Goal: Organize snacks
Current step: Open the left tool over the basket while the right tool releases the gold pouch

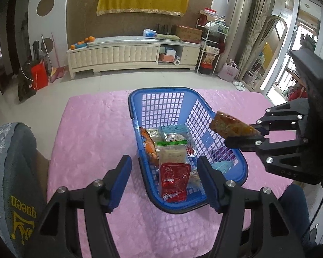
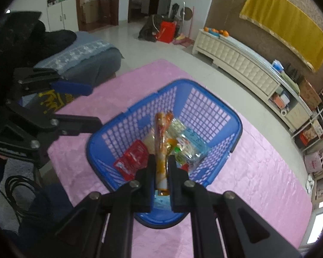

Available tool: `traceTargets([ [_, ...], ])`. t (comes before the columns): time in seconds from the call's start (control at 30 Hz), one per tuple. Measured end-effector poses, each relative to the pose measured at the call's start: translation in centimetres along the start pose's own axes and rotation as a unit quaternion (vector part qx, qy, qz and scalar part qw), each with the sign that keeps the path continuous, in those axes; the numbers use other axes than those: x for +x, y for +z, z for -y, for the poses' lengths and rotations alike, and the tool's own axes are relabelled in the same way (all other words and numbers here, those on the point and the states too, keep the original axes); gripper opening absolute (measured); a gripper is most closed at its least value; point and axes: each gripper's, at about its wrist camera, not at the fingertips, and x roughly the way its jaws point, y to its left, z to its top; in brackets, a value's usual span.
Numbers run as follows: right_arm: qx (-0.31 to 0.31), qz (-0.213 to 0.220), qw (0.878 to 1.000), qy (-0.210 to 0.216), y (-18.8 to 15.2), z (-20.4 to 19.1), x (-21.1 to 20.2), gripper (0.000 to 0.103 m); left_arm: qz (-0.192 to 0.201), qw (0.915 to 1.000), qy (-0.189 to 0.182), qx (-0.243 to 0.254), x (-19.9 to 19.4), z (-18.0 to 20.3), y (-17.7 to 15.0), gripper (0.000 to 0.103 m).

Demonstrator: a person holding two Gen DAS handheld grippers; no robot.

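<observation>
A blue plastic basket [image 1: 161, 94] stands on a pink cloth-covered table [image 1: 92, 133] and holds several snack packs, among them a red pack [image 1: 174, 178] and a pale cracker pack [image 1: 172, 152]. My right gripper [image 1: 243, 134] is shut on an orange snack pack [image 1: 230, 124] and holds it above the basket's right rim. In the right wrist view the orange pack [image 2: 161, 150] stands between the shut fingers [image 2: 160, 169] over the basket [image 2: 236, 126]. My left gripper [image 1: 164, 172] is open and empty, just above the basket's near end; it also shows in the right wrist view [image 2: 84, 105].
A grey-blue cushioned chair [image 1: 13, 172] sits at the table's left edge. Beyond the table are tiled floor, a cream TV cabinet [image 1: 129, 53], a red bag [image 1: 39, 74] and shelving [image 1: 211, 43] on the right.
</observation>
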Motion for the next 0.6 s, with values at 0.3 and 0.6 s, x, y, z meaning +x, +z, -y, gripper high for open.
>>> traceTargets([
  [0.3,0.014,-0.026,1.0,-0.003,-0.5,0.7,2.5,0.012,-0.012,0.9999,-0.007,0.003,2.0,-0.6,0.4,0.061],
  [0.6,0.022,-0.039,0.998,-0.033,-1.2,1.4,3.1,0.038,-0.015,0.9997,-0.014,-0.011,2.2,-1.4,0.4,0.061],
])
